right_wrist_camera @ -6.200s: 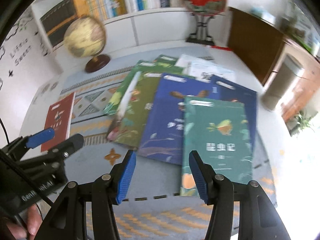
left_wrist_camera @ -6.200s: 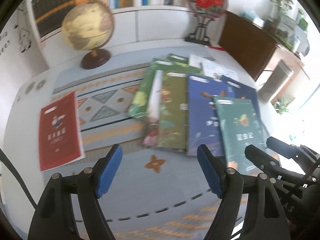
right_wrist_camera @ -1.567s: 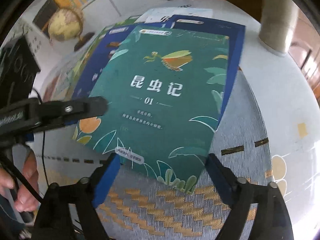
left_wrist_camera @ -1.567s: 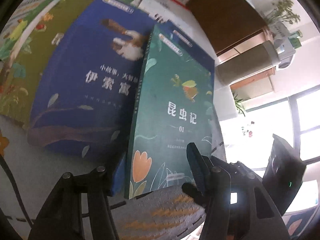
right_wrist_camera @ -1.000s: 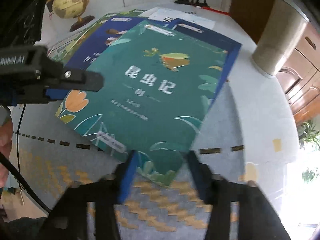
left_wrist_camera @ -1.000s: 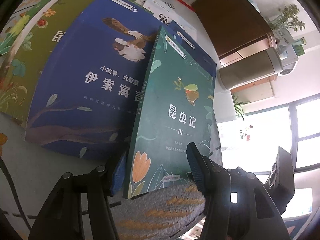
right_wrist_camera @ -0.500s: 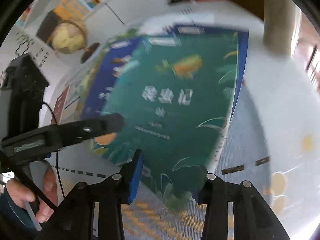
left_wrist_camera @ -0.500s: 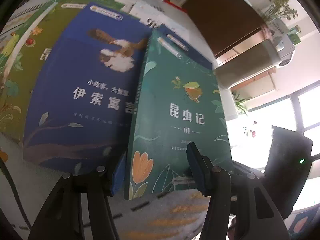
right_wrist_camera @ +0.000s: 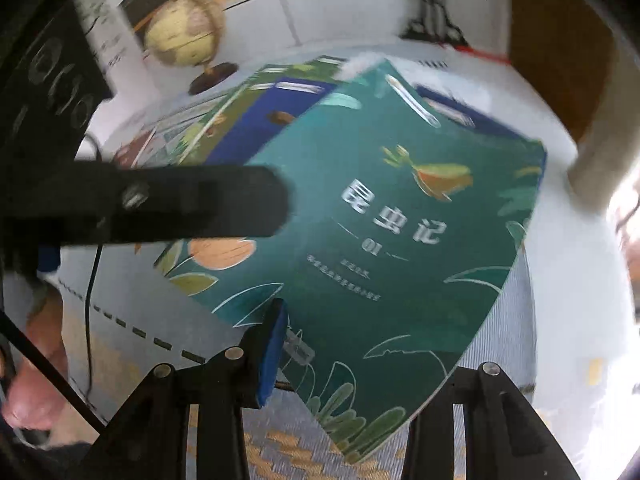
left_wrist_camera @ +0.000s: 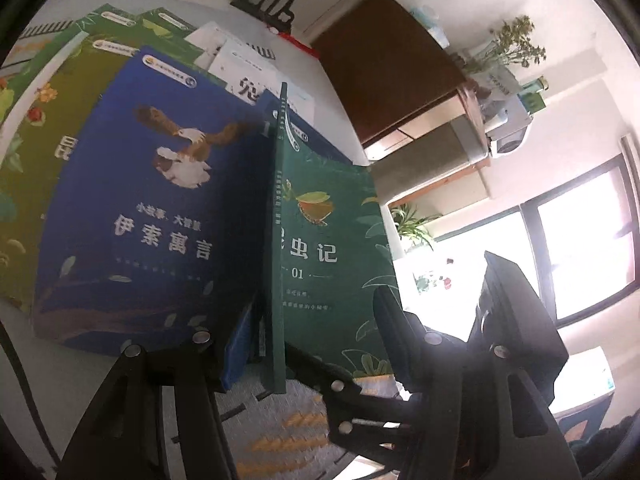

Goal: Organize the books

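Step in hand: lifting green book (left_wrist_camera: 328,240) off spread on table (right_wrist_camera: 560,280). Left gripper (left_wrist_camera: 304,344) jaws clamped on spine edge; right gripper (right_wrist_camera: 360,364) jaws clamped on bottom edge, having just closed further. Next: raise clear of blue book (left_wrist_camera: 140,200), keep level.

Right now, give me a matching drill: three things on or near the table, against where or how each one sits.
Things:
1. green book
2. blue eagle book
3. globe

States:
A. lying flat on the table
B. standing at the back, by the white shelf
C. tilted, with one edge raised

Pairs: 1-C, 2-A, 3-B
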`<state>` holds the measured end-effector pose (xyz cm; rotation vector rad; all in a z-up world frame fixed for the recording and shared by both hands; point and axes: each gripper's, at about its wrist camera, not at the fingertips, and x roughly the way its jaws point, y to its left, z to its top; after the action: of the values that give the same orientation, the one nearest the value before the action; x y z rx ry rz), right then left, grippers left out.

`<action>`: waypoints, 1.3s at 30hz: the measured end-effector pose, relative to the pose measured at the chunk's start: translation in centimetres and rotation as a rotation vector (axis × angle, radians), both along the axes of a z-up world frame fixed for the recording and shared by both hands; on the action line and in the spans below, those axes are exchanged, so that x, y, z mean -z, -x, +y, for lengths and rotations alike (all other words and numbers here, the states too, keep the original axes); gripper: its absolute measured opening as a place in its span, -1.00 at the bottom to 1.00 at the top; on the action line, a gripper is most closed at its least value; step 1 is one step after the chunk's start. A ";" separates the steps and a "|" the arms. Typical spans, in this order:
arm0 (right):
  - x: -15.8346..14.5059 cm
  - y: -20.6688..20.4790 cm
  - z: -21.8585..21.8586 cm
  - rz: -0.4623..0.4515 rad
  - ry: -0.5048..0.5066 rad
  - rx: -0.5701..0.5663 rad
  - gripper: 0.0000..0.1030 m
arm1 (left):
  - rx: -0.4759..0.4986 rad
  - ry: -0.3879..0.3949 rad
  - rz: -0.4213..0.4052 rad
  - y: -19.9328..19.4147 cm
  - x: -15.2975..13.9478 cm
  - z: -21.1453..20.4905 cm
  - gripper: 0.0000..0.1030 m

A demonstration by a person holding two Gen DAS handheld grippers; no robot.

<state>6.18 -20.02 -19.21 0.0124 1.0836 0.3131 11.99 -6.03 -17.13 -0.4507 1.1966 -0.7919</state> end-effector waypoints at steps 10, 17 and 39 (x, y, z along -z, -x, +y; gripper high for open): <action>-1.2 -1.0 2.9 0.062 -0.053 0.008 -0.21 | -0.044 -0.012 0.085 -1.1 1.5 5.5 0.07; 1.3 -0.4 -2.3 0.166 -0.045 0.346 0.19 | -0.024 0.005 0.138 -1.7 4.3 5.0 -0.25; -1.1 -5.0 -2.5 0.002 -0.191 0.245 0.73 | -0.095 -0.036 0.153 -0.7 4.7 8.0 -0.25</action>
<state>11.18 -22.56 -18.10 0.3140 1.0387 0.1945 12.67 1.99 -21.86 -0.5423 1.3197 -0.6621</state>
